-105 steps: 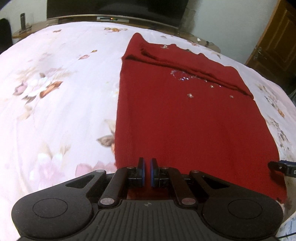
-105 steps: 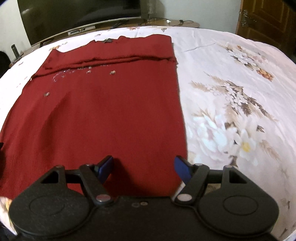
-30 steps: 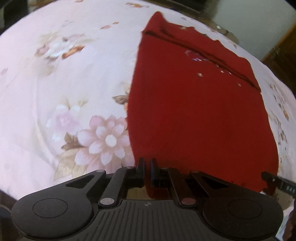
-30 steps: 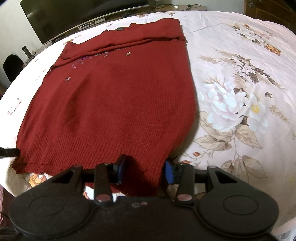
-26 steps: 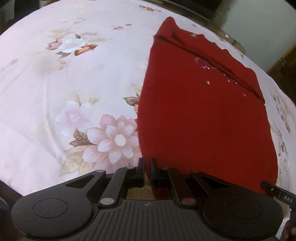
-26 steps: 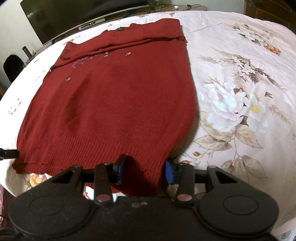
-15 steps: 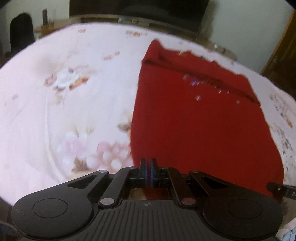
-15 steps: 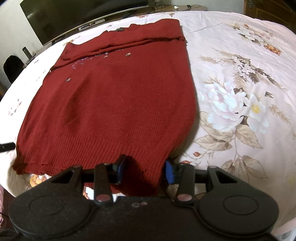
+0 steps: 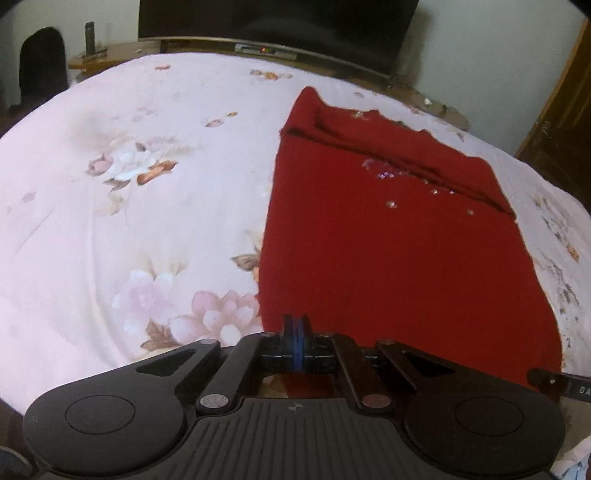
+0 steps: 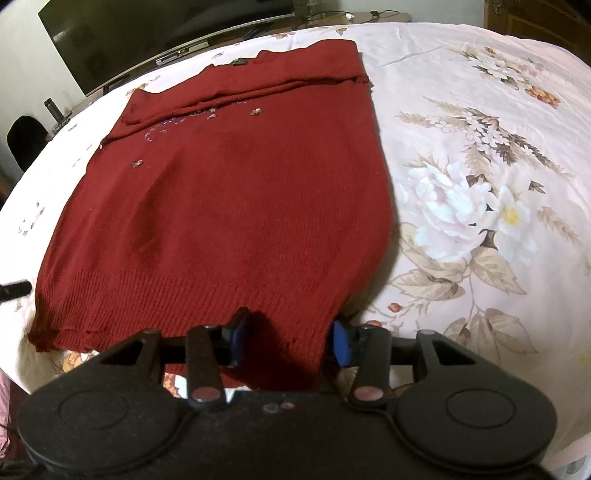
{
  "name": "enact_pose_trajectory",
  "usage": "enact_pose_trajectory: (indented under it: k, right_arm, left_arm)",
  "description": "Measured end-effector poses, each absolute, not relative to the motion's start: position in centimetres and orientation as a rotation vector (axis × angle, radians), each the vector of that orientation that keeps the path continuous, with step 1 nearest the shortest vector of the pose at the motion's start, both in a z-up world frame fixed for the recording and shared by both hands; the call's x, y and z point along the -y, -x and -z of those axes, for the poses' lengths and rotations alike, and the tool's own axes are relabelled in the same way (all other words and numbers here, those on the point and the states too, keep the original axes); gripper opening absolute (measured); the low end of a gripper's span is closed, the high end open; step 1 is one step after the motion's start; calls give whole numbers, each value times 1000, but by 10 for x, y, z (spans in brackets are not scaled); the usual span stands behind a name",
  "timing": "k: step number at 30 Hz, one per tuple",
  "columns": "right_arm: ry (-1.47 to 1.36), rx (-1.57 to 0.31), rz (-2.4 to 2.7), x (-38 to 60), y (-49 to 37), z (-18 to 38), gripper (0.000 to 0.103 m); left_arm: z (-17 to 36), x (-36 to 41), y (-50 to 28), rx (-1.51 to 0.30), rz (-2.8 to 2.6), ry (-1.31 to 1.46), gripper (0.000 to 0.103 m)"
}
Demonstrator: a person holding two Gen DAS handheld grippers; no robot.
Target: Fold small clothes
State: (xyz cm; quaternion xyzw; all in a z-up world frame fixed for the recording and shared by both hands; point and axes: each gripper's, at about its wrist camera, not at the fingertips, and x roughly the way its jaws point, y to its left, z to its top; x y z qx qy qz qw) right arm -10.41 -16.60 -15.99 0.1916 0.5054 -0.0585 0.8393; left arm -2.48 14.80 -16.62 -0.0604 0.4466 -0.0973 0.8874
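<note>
A dark red knit sweater (image 9: 388, 240) with small sparkly beads lies flat on a floral bedsheet (image 9: 129, 221), its sleeves folded across the far end. My left gripper (image 9: 295, 332) is shut on the sweater's near left hem corner. In the right wrist view the sweater (image 10: 229, 206) fills the middle. My right gripper (image 10: 290, 334) has its jaws partly apart, with the near right hem corner bunched between the blue pads (image 10: 341, 341). A tip of the other gripper shows at the edge of each view.
The bed's near edge runs just under both grippers. A television (image 10: 129, 33) on a low wooden stand stands beyond the bed's far end. A wooden door (image 9: 561, 122) is at the right. Bare floral sheet lies on both sides of the sweater.
My left gripper has closed fully on the hem corner and tilted up, so the far room shows. My right gripper has hardly moved.
</note>
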Motion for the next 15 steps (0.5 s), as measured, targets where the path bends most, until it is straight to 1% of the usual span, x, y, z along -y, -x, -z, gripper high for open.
enact_pose_trajectory:
  k: [3,4,5,6,7,10,12,13,15]
  right_arm:
    - [-404,-1066,126,165,104,160,46]
    - [-406,-1064,127,165,104,160,46]
    - [-411,-1063,129,166,105,160,46]
    - [-413,-1061,129,166,105,160,46]
    - [-412,-1059,129,166,106,159,45]
    - [-410,-1056,128,166,106,159,45]
    - [-413,-1055,129,166,107,159,46]
    - [-415,-1055,130,166,107,159,46]
    - [-413,-1055,128,166,107,159,46]
  left_arm:
    - [163,-145,26,-894,171,94,1]
    - [163,-142,23,-919,167,77,12]
    - [167,-138,16,-984,163,54,28]
    - [170,-134,10,-1039,160,34,71]
    - [169,-132,11,-1039,169,38,81]
    - [161,-133,22,-951,148,57,81]
    - [161,-133,19,-974,155,51,82]
    - [164,-133,17,-997,157,55,86]
    - [173,-134,13,-1053,155,75,87]
